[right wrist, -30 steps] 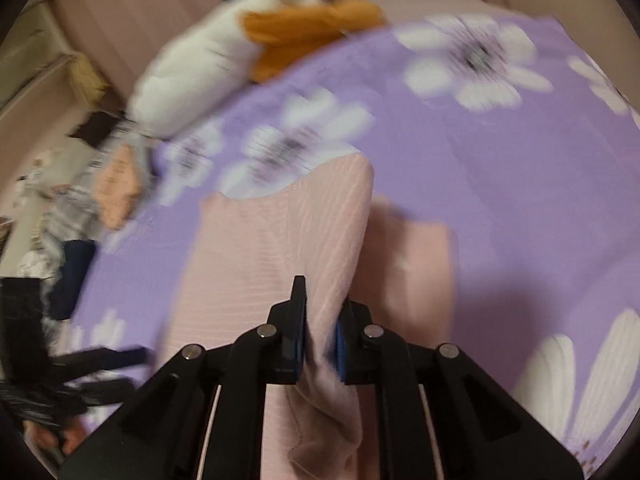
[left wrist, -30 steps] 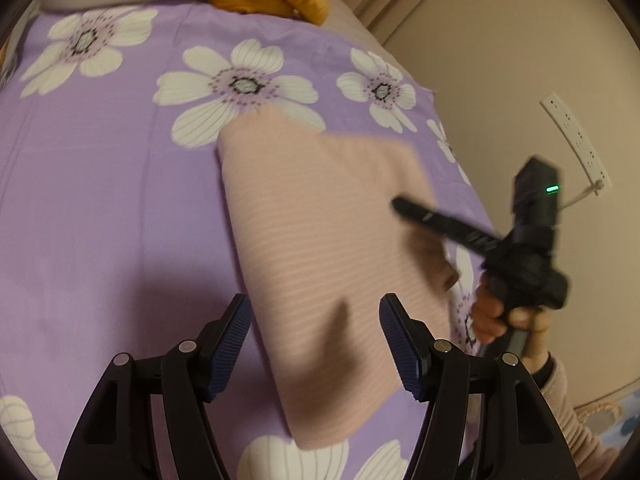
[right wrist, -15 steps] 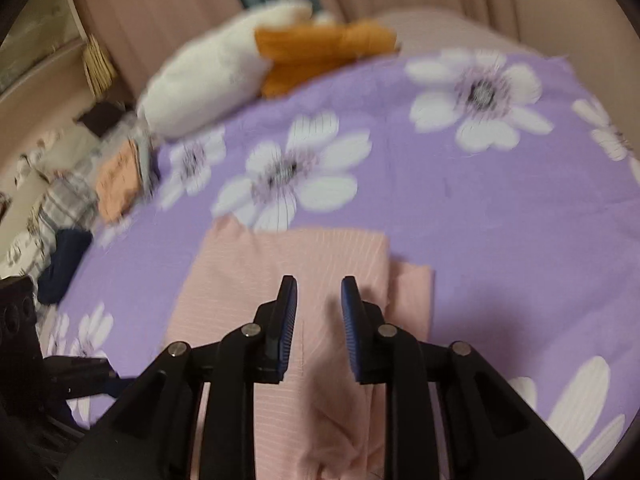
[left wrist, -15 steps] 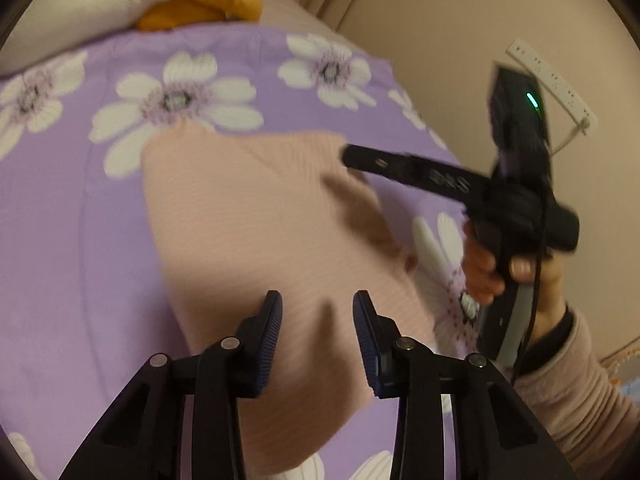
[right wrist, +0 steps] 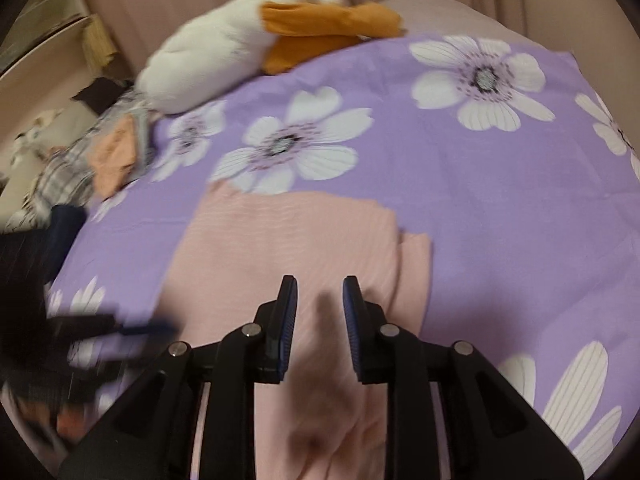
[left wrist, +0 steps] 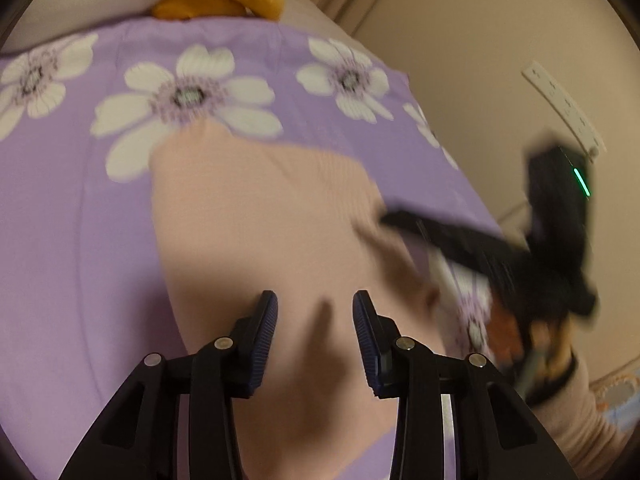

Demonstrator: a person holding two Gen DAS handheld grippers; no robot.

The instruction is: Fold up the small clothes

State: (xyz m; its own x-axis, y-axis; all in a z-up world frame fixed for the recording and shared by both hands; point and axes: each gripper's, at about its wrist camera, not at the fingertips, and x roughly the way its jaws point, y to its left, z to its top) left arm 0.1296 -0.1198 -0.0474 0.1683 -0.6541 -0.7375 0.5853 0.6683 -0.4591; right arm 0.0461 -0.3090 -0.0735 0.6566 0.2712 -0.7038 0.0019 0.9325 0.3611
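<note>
Purple flowered bed: pink garment flat; plush toy, clothes pile at edge.

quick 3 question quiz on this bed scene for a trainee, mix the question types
1. True or false: the right claw is clamped on the pink garment.
2. What lies at the bedsheet's far edge: A) white and orange plush toy B) laundry basket C) open book?
3. Fill in: the bedsheet is purple with white ____.

Key: 1 false, its jaws stand apart above the cloth; 2 A; 3 flowers.
</note>
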